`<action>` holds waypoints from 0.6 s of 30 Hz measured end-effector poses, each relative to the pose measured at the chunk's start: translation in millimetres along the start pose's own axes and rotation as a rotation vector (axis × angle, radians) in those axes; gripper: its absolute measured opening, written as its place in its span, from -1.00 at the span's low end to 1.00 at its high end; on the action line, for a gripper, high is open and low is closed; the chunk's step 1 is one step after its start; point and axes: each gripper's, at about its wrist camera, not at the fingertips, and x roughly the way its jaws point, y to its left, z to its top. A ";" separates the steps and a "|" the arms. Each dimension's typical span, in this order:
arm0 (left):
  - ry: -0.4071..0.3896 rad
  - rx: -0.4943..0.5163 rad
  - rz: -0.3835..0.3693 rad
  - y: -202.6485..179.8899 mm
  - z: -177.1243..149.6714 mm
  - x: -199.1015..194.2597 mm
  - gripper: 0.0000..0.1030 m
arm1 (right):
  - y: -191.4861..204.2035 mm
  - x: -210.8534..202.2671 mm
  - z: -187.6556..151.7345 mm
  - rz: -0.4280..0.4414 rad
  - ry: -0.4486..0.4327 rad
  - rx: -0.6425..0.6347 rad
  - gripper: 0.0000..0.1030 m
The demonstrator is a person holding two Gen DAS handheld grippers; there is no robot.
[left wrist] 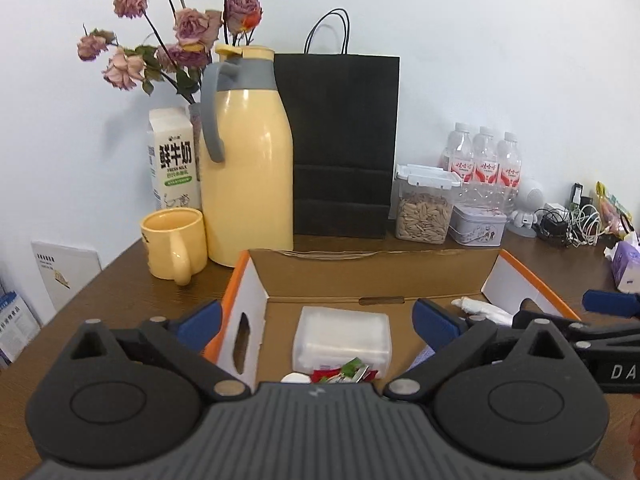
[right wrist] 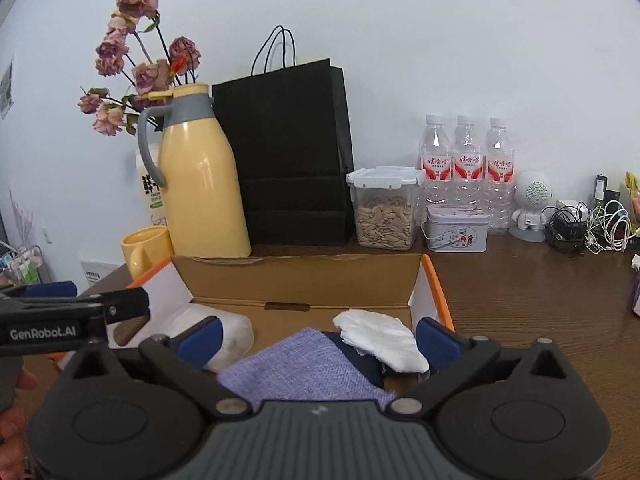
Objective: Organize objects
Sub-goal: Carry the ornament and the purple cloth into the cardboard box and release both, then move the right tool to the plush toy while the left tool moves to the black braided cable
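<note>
An open cardboard box with orange-edged flaps sits on the brown table, also in the right wrist view. Inside lie a translucent plastic case, some small red and green wrappers, a crumpled white tissue, a purple cloth over something dark blue, and a whitish bag. My left gripper hangs open above the box's left half, nothing between its blue pads. My right gripper stands open above the right half, over the cloth and tissue, gripping nothing.
Behind the box stand a yellow thermos jug, yellow mug, milk carton, dried roses, black paper bag, seed jar, metal tin, three water bottles, a white speaker figure and tangled cables.
</note>
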 end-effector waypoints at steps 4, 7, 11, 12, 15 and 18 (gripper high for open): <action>0.000 0.020 -0.001 5.6 -2.3 -15.3 1.00 | 9.7 -14.7 -2.4 0.003 0.005 -0.024 1.00; 0.004 0.023 0.010 12.1 -6.5 -28.1 1.00 | 17.9 -25.2 -7.0 0.012 0.012 -0.036 1.00; 0.011 0.018 0.025 24.7 -12.1 -45.9 1.00 | 28.2 -40.1 -14.1 0.025 0.018 -0.048 1.00; 0.014 0.015 0.029 28.5 -13.0 -50.3 1.00 | 30.8 -43.9 -15.5 0.029 0.018 -0.050 1.00; 0.018 0.006 0.027 37.6 -17.9 -63.6 1.00 | 38.7 -54.7 -20.3 0.039 0.018 -0.061 1.00; 0.027 0.003 0.033 45.3 -24.0 -76.5 1.00 | 46.6 -66.4 -25.9 0.052 0.019 -0.071 1.00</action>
